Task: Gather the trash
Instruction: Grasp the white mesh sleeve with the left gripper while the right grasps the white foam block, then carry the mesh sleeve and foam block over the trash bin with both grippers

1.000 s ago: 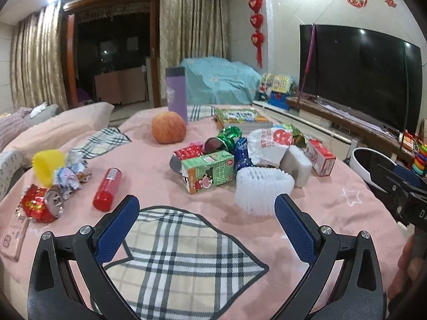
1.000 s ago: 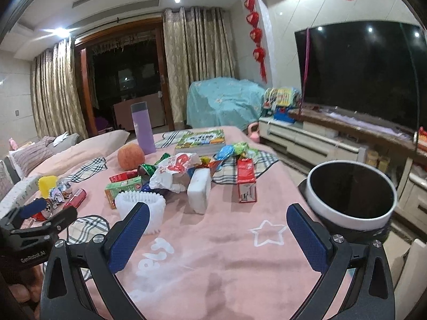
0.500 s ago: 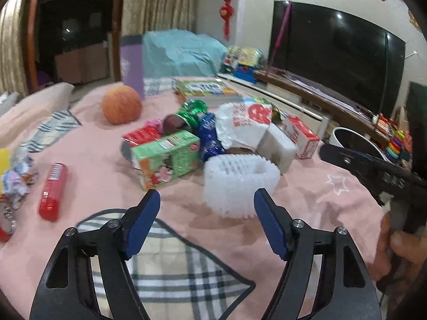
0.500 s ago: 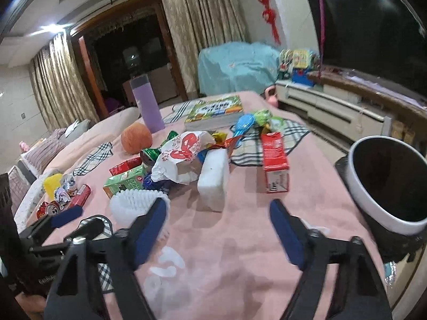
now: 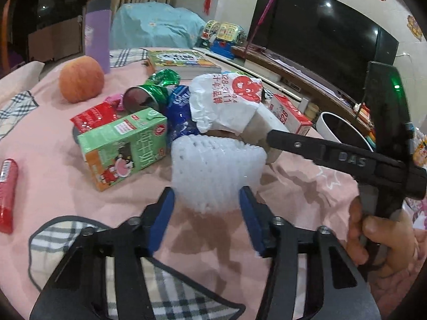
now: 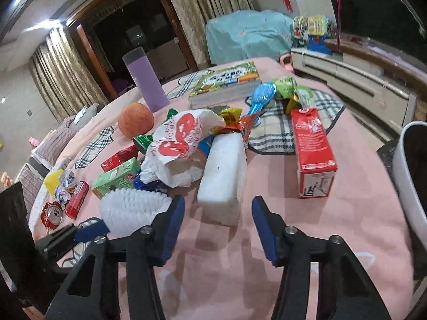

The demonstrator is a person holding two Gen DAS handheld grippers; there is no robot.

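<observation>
A pile of trash lies on the pink cloth (image 5: 53, 165). My left gripper (image 5: 206, 200) points down at a white foam net (image 5: 216, 165); its jaws are closing, with the net's near edge between the blue pads, which do not press on it. My right gripper (image 6: 217, 210) faces a white foam block (image 6: 224, 176). Its jaws are closing too, with the block's near end just ahead of the tips. Behind these lie a green carton (image 5: 122, 146), a white printed bag (image 5: 229, 104) and a red carton (image 6: 312, 154).
A white-rimmed bin (image 6: 411, 176) stands off the table's right edge. Further back are an orange fruit (image 5: 81, 78), a purple bottle (image 5: 97, 32) and a book (image 5: 181, 61). A red tube (image 5: 6, 186) and a crushed can (image 6: 52, 214) lie at the left.
Both grippers have tilted down and moved forward toward the pile. Their jaws have narrowed from wide open. The foam net and foam block now sit right at the fingertips.
</observation>
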